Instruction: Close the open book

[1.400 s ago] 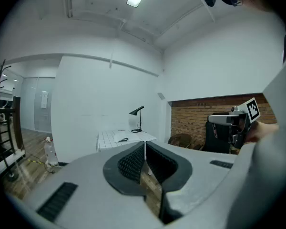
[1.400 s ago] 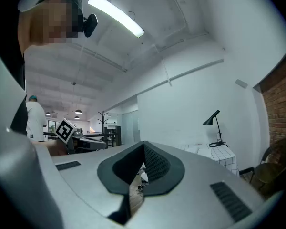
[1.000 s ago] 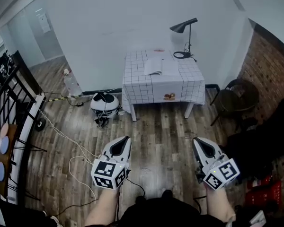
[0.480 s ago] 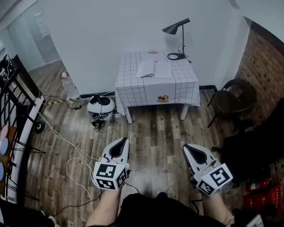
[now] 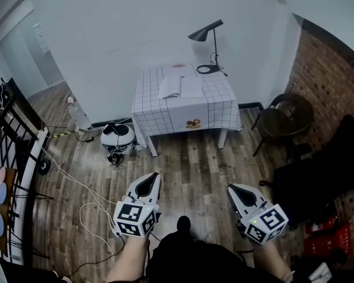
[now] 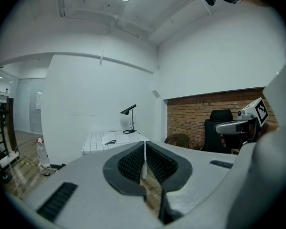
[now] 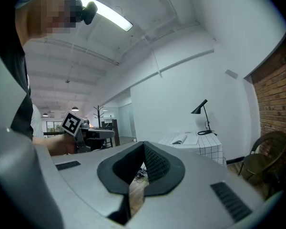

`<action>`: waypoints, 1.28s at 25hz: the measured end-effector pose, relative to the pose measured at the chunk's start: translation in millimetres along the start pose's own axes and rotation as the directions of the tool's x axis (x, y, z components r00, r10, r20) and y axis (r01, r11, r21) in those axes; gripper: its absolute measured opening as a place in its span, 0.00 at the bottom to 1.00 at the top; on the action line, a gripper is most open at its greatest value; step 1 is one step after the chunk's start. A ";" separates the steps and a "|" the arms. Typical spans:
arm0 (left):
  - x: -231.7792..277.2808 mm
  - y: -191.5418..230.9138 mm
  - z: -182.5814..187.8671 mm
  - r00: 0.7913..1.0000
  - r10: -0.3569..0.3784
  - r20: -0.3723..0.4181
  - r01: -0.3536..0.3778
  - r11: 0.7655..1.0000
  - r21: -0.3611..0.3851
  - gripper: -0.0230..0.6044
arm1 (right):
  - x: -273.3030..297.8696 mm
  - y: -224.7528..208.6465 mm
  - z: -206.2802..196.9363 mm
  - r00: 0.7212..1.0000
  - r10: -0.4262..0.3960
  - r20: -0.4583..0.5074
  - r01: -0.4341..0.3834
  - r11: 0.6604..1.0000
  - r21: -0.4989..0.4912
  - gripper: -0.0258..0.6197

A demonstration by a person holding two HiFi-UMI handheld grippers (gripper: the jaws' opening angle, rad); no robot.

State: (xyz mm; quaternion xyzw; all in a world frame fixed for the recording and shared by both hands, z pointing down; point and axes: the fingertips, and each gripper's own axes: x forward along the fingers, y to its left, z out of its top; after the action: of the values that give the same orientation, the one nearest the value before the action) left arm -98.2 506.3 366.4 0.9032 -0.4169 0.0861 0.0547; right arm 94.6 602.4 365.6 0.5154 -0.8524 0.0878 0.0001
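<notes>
Head view: book (image 5: 178, 87) lies open on the table (image 5: 215, 96), mid-top and toward the wall side, with the lamp (image 5: 207, 35) base just behind and to its right. Both tongs are held low over the floor, well apart from the table. Left gripper (image 5: 148, 183) and right gripper (image 5: 239, 194) are both pinched together, nothing in them. Risk 1: cables (image 5: 76, 178) run across the floor on the left, a snag or trip on the walk-in.

Left gripper view: pads meet in a thin line, empty. Book is small and far, dead ahead past the tips. Risk 2: if the jaws stay pinched they can only shove a cover, not pinch it. My guess is a shove slides the book or bunches the cloth rather than folding it shut.

Right gripper view: jaws also together, empty; book is off to the right of the tips, lamp beyond it. Risk 3: a reach from this side sweeps near the lamp stem and cord, an easy knock. Risk 4: catching loose pages instead of the whole half creases them and leaves the book part open.
</notes>
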 end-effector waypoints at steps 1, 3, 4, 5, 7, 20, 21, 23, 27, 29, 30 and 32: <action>6.7 2.4 1.5 1.000 -0.006 0.003 0.006 1.000 -0.003 0.06 | 3.4 -4.1 -0.2 1.000 -0.003 -0.004 0.003 1.000 0.005 0.04; 22.1 7.6 2.6 1.000 -0.020 0.006 0.021 1.000 -0.015 0.06 | 12.2 -14.4 -0.8 1.000 -0.013 -0.020 0.013 1.000 0.015 0.04; 30.0 10.6 2.2 1.000 -0.029 0.006 0.029 0.999 -0.020 0.06 | 17.7 -20.2 -1.2 1.000 -0.018 -0.026 0.018 1.000 0.020 0.04; 37.9 14.1 1.0 0.999 -0.037 0.006 0.037 0.999 -0.023 0.06 | 24.2 -25.7 -1.7 0.999 -0.021 -0.030 0.022 1.000 0.022 0.04; 55.4 24.3 -2.6 0.999 -0.049 0.002 0.049 0.998 -0.026 0.06 | 40.5 -36.7 -2.4 0.999 -0.027 -0.039 0.027 0.999 0.017 0.04; 219.5 167.2 31.0 0.992 -0.124 -0.012 0.123 0.990 -0.072 0.06 | 239.5 -121.8 21.9 0.994 -0.051 -0.095 0.055 0.998 0.033 0.04; 231.4 181.4 34.3 0.992 -0.128 -0.016 0.127 0.989 -0.074 0.06 | 258.3 -128.3 26.6 0.994 -0.054 -0.092 0.058 0.998 0.037 0.04; 252.1 207.1 42.3 0.990 -0.139 -0.020 0.137 0.987 -0.080 0.06 | 293.9 -138.4 36.8 0.995 -0.057 -0.082 0.062 0.997 0.049 0.04; 286.0 246.2 58.4 0.986 -0.164 -0.020 0.163 0.985 -0.065 0.06 | 352.1 -144.6 53.1 0.997 -0.040 -0.064 0.044 0.997 0.059 0.04; 298.2 259.2 59.8 0.987 -0.159 -0.012 0.158 0.986 -0.061 0.06 | 365.9 -146.6 46.6 0.997 -0.034 -0.074 0.038 0.998 0.050 0.04; 299.4 263.1 57.6 0.989 -0.150 -0.003 0.149 0.987 -0.063 0.06 | 366.6 -147.4 38.9 0.996 -0.035 -0.080 0.039 0.998 0.045 0.04; 302.2 273.8 52.2 0.992 -0.125 0.006 0.125 0.990 -0.071 0.06 | 367.7 -154.5 26.7 0.995 -0.044 -0.086 0.048 0.998 0.050 0.04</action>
State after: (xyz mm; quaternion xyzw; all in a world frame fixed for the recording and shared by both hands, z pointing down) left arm -108.6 95.7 383.4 0.9251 -0.3623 0.0667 0.0918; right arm 60.4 205.2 395.8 0.5304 -0.8370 0.1319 0.0247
